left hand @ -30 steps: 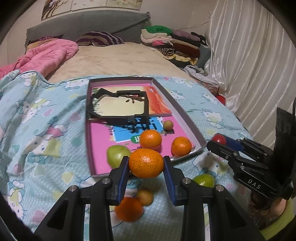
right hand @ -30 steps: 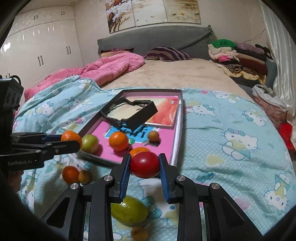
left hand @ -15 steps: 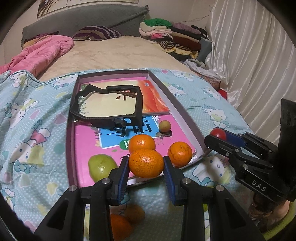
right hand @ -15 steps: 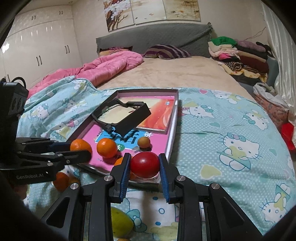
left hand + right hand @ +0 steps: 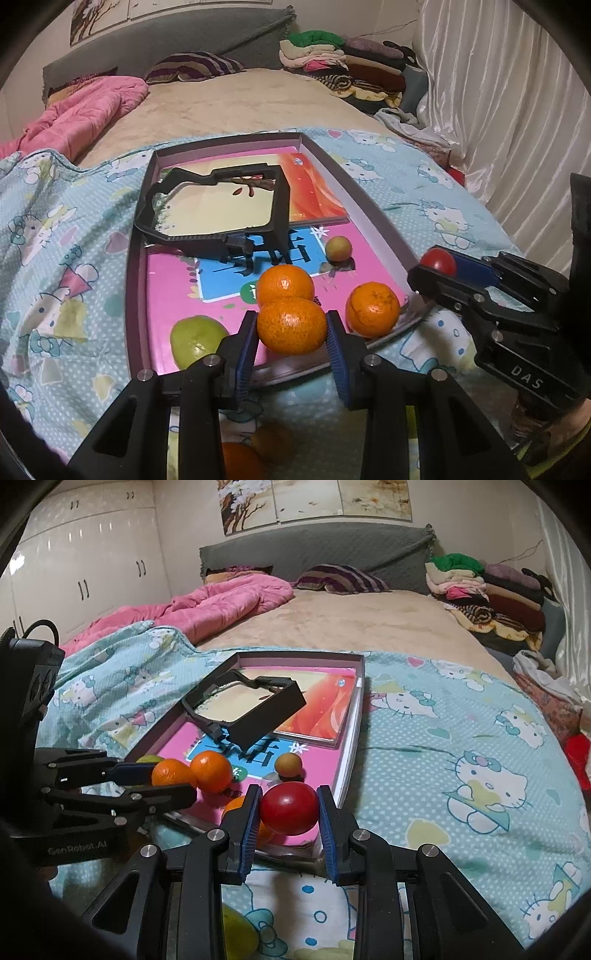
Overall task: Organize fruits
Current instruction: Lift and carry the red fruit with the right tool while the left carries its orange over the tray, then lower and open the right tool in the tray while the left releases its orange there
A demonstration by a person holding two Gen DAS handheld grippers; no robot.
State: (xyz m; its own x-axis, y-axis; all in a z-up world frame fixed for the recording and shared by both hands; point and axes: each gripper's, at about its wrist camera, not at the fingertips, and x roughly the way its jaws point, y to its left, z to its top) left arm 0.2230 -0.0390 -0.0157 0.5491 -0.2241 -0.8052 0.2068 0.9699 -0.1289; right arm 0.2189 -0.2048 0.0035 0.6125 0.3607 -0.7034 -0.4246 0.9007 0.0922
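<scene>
Orange [image 5: 291, 325] is clamped betw. left gripper [image 5: 291, 334] fingers, red fruit [image 5: 289, 808] betw. right gripper [image 5: 289, 818] fingers; both are prob. over the tray [image 5: 133, 280] near edge. Each should be lowered past the rim, onto bare spots, before release.

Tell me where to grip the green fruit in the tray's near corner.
Grip the green fruit across its widest middle, coming from above. It is round and lies beside the tray's left wall, so a sideways approach looks blocked there. Both grippers are full, so one would need freeing first.
</scene>
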